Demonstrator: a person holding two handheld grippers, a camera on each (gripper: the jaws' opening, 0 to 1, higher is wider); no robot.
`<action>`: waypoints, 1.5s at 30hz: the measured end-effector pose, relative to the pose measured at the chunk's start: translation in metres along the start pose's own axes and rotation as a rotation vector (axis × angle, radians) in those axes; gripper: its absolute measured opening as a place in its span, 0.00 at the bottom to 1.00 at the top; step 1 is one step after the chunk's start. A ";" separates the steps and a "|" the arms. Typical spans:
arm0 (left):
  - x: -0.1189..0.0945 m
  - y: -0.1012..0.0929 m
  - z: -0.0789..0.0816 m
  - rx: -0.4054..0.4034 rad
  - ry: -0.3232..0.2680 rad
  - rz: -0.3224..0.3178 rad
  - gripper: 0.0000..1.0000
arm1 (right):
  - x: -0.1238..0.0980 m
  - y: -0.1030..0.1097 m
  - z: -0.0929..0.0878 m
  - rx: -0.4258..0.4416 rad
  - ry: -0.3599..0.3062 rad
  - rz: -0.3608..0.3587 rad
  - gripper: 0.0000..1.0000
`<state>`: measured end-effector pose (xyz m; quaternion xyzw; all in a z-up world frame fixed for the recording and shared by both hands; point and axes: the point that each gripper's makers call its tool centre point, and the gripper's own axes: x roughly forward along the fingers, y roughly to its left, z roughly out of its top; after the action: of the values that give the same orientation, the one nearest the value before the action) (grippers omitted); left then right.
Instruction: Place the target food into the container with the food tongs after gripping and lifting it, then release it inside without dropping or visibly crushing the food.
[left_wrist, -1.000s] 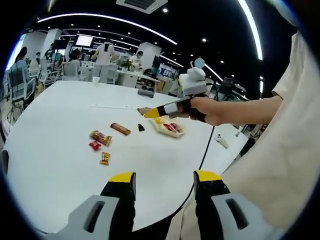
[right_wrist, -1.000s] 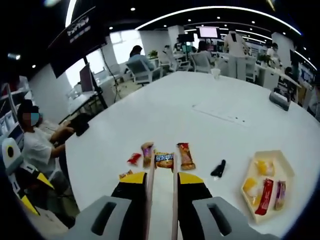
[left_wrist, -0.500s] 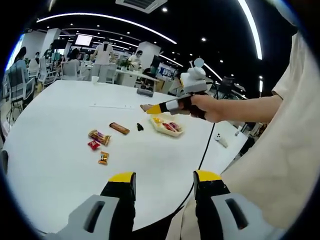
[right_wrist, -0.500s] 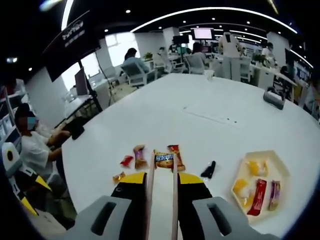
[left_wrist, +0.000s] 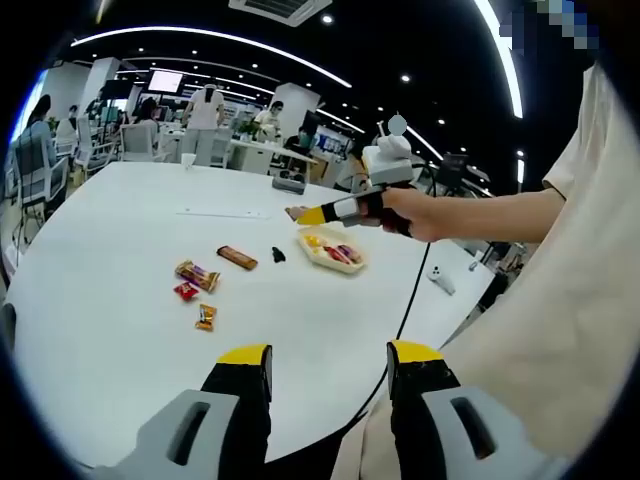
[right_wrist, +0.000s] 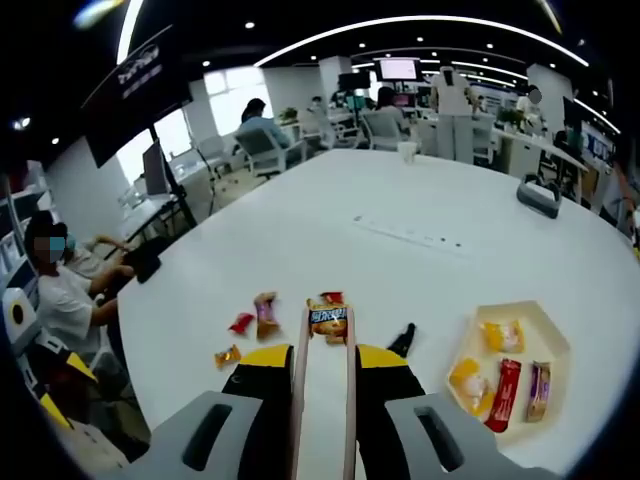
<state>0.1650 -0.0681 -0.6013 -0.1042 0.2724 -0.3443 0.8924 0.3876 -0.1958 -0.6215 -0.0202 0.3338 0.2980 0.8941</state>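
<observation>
Lifted higher, right claw (right_wrist: 325, 350) clenches tongs (right_wrist: 324, 385) gripping a snack packet (right_wrist: 327, 320), hiding another; left claw (left_wrist: 328, 364) released.

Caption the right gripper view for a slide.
Tongs in the right gripper hold a snack packet above the table, left of the tray.

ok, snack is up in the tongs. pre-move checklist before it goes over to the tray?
1. Snack packet gripped between the tongs in the right gripper: ok, it sits at the tips.
2. Packet off the table: ok, in the left gripper view the right gripper is held above the surface.
3. Packet not crushed: cannot tell, too small to judge.
4. Tray has a free spot: ok, bare floor shows beside the snacks already in it.
5. Path to the tray: cannot tell, a small black object lies between; go over it.
6. Left gripper out of the way: ok, open and empty, near the table edge.
</observation>
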 end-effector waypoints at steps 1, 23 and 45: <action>0.000 0.000 0.000 0.001 0.002 0.000 0.45 | -0.001 -0.001 0.000 0.002 -0.002 -0.003 0.22; 0.003 -0.003 0.000 0.005 0.008 -0.010 0.45 | -0.010 -0.029 0.006 0.029 -0.018 -0.052 0.22; 0.005 -0.005 -0.003 0.000 0.018 -0.017 0.46 | -0.018 -0.058 0.006 0.060 -0.027 -0.097 0.23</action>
<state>0.1638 -0.0749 -0.6046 -0.1034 0.2795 -0.3526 0.8871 0.4121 -0.2511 -0.6150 -0.0055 0.3293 0.2442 0.9121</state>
